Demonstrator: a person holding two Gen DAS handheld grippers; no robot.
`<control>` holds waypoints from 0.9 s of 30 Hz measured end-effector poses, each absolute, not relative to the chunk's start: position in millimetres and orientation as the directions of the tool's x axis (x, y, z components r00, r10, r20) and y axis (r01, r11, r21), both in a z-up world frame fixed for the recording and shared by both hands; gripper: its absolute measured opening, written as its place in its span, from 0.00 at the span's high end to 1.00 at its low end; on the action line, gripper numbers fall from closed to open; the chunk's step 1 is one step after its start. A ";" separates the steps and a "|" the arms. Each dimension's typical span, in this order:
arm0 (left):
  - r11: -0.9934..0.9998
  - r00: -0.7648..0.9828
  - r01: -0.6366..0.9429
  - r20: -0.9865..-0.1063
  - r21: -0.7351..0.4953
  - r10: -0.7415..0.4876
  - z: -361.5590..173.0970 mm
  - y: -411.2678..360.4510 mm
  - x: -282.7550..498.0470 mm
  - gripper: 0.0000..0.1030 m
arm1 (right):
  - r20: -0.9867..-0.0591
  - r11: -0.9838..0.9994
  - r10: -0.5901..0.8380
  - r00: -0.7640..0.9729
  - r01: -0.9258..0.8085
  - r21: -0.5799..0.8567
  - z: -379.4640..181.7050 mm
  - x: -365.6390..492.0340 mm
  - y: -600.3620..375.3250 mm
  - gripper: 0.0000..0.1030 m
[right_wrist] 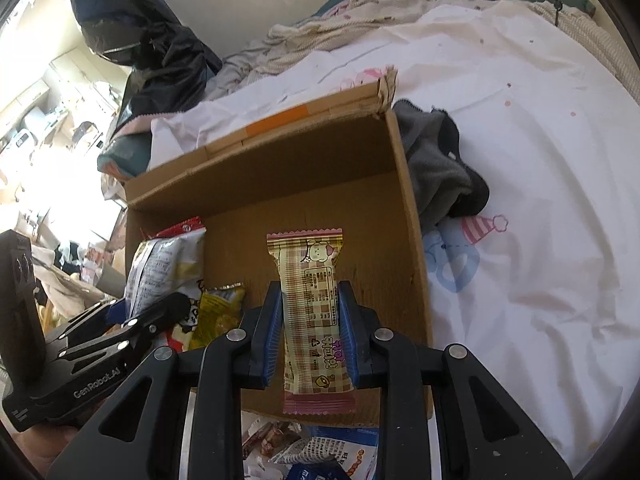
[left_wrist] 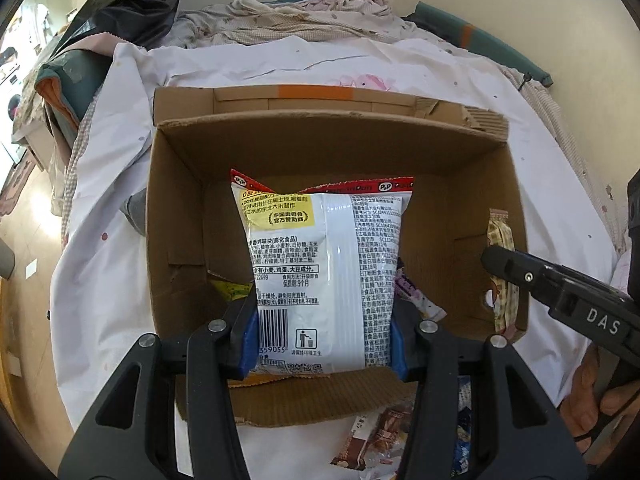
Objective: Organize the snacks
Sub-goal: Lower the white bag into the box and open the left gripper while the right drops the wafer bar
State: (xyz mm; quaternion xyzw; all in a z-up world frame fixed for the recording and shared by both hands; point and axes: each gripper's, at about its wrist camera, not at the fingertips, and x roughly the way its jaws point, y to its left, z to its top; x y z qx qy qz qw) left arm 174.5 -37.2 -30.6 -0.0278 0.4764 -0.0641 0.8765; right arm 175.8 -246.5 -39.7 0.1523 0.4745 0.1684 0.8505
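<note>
Midway: left gripper [left_wrist: 322, 344] clamps a bag [left_wrist: 320, 272], right gripper [right_wrist: 310, 344] a bar [right_wrist: 310, 312], over the box [left_wrist: 180, 208]; more snacks [right_wrist: 280, 448] wait at 6 o'clock.

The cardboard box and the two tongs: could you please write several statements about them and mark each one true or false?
1. The left tongs grip a white snack bag over the open cardboard box. True.
2. The right tongs are open and hold nothing. False: they are shut on a plaid snack bar.
3. The box sits on a white bedsheet. True.
4. The box holds nothing yet. False: a yellow packet and other wrappers lie inside it.
5. A dark grey cloth lies beside the box's outer wall. True.
</note>
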 end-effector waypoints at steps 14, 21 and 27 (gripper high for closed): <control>0.987 0.517 0.075 -0.841 -0.143 -0.160 -34.6 -33.9 176.6 0.50 | -0.783 0.895 0.427 0.452 -0.086 0.438 -55.3 187.4 -244.9 0.73; 0.989 0.559 0.051 -0.817 -0.137 -0.142 -25.9 -30.6 173.0 0.20 | -0.779 0.892 0.434 0.452 -0.095 0.442 -54.6 187.2 -243.2 0.72; 0.985 0.571 0.038 -0.806 -0.167 -0.158 -21.6 -26.1 171.1 0.09 | -0.763 0.874 0.464 0.451 -0.091 0.477 -53.2 187.5 -244.8 0.70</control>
